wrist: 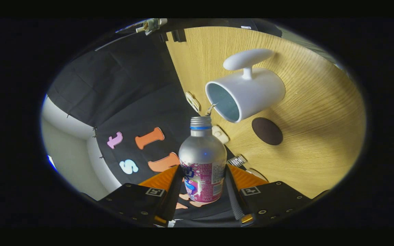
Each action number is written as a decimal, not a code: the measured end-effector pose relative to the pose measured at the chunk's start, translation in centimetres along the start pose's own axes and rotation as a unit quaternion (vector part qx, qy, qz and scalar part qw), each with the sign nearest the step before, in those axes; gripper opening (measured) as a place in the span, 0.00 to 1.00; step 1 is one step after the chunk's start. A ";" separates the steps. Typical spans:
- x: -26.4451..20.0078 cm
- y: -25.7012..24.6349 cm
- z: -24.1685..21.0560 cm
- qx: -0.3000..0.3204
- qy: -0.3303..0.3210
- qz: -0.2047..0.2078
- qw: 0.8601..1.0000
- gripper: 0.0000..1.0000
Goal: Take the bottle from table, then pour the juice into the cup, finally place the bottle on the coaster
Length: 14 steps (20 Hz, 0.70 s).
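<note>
The gripper [202, 181] is seen rolled hard over, so that the table [320, 143] stands like a wall at 2 o'clock. Its two fingers are clamped on the bottle [202, 160], one pressing each side of the labelled lower body. The bottle is a smooth metal one with a rounded shoulder, a threaded uncapped neck and a blue ring beneath the threads; a pink printed label is wrapped around its lower half. The neck is pointed toward 12 o'clock, ending just short of the cup [248, 92].

The cup, a white glazed mug with a broad flat handle, is seen at 1 o'clock beyond the fingers, its open mouth turned toward the bottle's neck; whether anything lies inside cannot be told. The coaster [267, 131], a dark round disc, lies near the cup on the pale wood-grain tabletop, at 2 o'clock from the bottle. Bare table is left beyond the coaster. The table's near edge runs close behind the neck.
</note>
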State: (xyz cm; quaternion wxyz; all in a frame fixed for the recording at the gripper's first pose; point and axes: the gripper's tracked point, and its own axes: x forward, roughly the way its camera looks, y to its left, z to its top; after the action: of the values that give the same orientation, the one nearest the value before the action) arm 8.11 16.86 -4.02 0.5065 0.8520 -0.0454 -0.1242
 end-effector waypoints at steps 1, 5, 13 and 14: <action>0.0 0.1 0.0 0.002 -0.001 0.000 1.000 0.66; 0.0 0.1 0.4 0.010 -0.008 0.002 1.000 0.65; 0.4 0.5 0.6 0.028 -0.011 0.003 1.000 0.65; 0.4 0.6 0.5 0.030 -0.010 0.004 1.000 0.66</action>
State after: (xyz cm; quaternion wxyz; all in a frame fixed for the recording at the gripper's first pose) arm 8.38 16.06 -3.77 0.4810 0.8653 -0.0575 -0.1290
